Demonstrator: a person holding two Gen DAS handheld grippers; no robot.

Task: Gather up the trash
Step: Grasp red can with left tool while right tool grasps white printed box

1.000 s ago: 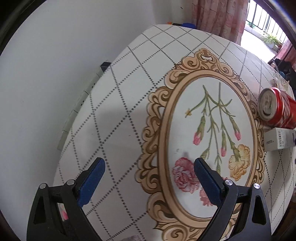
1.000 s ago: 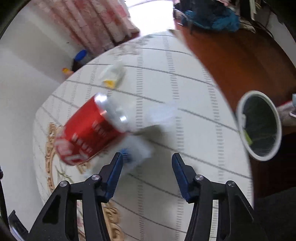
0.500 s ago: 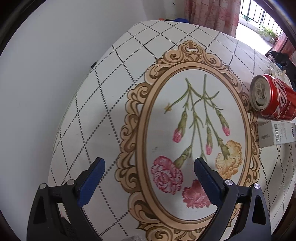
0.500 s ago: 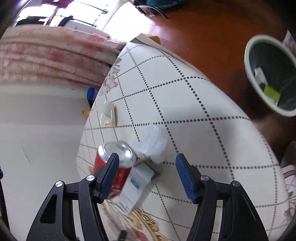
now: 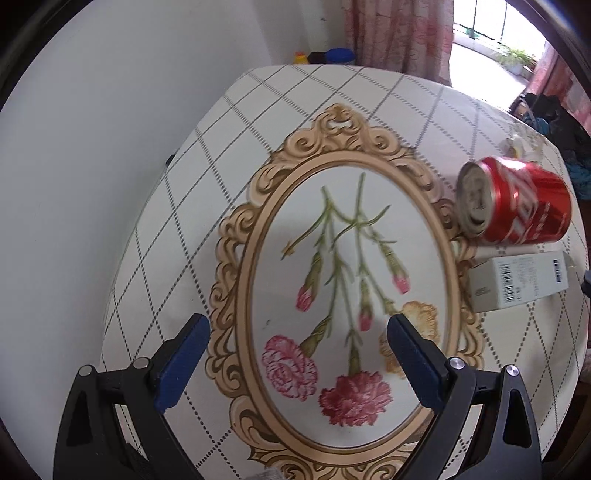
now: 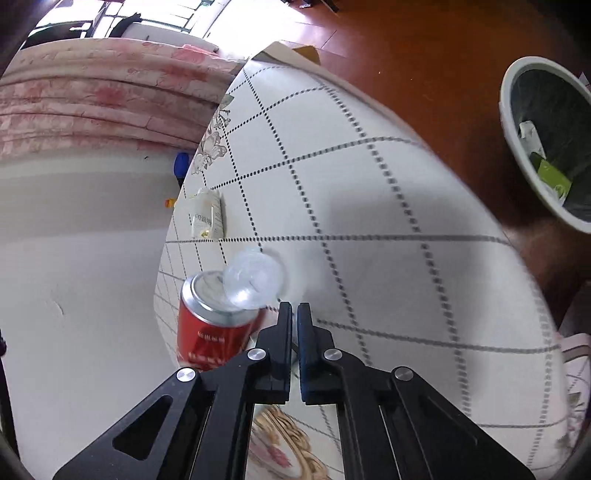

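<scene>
A red soda can [image 5: 517,201] lies on its side at the table's right, with a white carton box [image 5: 517,282] beside it. My left gripper [image 5: 297,332] is open and empty above the floral oval print, left of the can. In the right wrist view the can [image 6: 214,321] shows with a clear plastic lid or cup [image 6: 253,277] in front of its top. My right gripper [image 6: 294,308] has its jaws closed together just right of the can; whether it pinches the clear plastic I cannot tell. A crumpled wrapper [image 6: 207,218] lies farther off.
A grey trash bin [image 6: 550,140] with a dark liner and some scraps stands on the red-brown floor right of the table. The white wall runs along the table's left side. Pink curtains [image 5: 399,33] hang behind. The table edge [image 6: 517,254] curves close on the right.
My right gripper has closed from open and moved in beside the can and the clear plastic. My left gripper has drifted back a little and stays open.
</scene>
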